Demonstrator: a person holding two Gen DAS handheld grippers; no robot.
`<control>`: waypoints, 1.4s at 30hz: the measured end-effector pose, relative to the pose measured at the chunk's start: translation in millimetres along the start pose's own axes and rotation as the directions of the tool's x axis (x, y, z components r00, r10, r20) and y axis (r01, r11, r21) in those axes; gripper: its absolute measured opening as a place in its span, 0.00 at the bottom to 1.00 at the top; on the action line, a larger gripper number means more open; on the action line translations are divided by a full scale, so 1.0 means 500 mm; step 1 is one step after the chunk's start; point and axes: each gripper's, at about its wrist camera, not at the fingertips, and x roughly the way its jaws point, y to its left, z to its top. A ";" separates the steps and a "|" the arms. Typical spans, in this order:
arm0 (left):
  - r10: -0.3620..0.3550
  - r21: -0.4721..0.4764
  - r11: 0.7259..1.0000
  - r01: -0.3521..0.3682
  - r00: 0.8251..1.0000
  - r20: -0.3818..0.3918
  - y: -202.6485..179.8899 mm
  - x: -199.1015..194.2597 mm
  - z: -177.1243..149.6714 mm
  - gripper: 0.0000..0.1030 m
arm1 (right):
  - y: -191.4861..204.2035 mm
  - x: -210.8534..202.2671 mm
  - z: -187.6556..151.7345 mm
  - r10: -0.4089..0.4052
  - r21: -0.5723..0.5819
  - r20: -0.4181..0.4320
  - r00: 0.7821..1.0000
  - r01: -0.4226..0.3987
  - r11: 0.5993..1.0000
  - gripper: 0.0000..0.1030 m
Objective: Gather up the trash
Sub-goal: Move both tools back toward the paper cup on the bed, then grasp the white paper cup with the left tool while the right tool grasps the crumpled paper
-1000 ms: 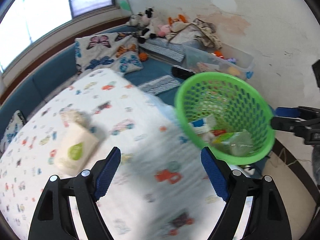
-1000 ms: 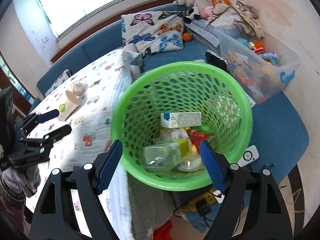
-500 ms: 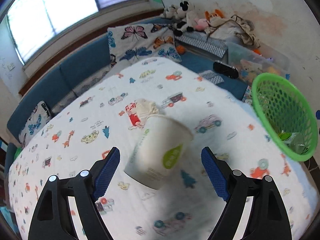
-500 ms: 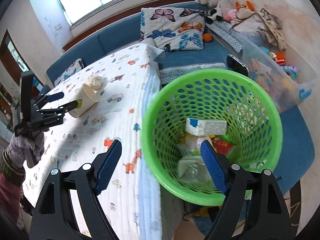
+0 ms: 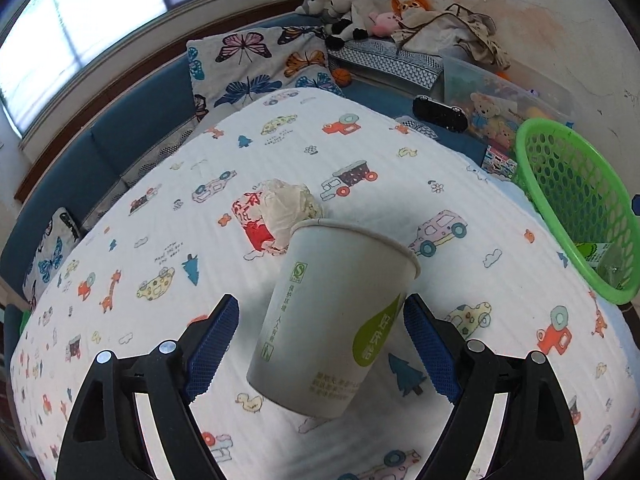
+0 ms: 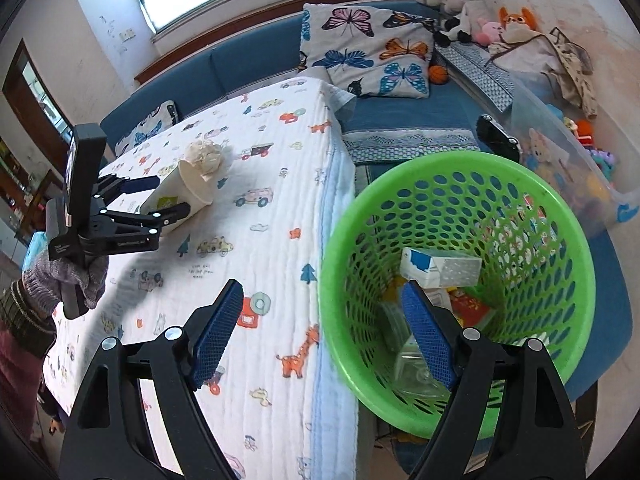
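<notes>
Since a second ago, my left claw [image 5: 320, 344] has swung from the green basket [image 5: 576, 200] to the paper cup [image 5: 332, 320], which now fills the gap between its blue pads [image 5: 212, 340]. Both pads stand spread on either side of the cup, which lies tipped on the cartoon-print quilt [image 5: 400, 168], its mouth toward twelve o'clock. Crumpled tissue [image 5: 286, 204] sits right at its rim, at eleven o'clock. My right claw [image 6: 324, 336] hangs open across the basket's near rim, one pad over the quilt, one inside above a white-and-blue carton [image 6: 440, 268].
</notes>
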 end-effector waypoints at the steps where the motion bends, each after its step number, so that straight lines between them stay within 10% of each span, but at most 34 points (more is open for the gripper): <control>1: -0.003 -0.002 1.000 0.003 1.000 -0.002 0.000 0.004 0.000 0.78 | 0.003 0.004 0.002 0.000 -0.004 -0.002 1.000 0.000 1.000 0.79; 42: 0.100 -0.257 0.963 -0.084 0.994 0.052 0.107 -0.213 -0.219 0.62 | 0.243 0.268 0.190 0.178 -0.141 -0.065 0.982 -0.185 0.972 0.77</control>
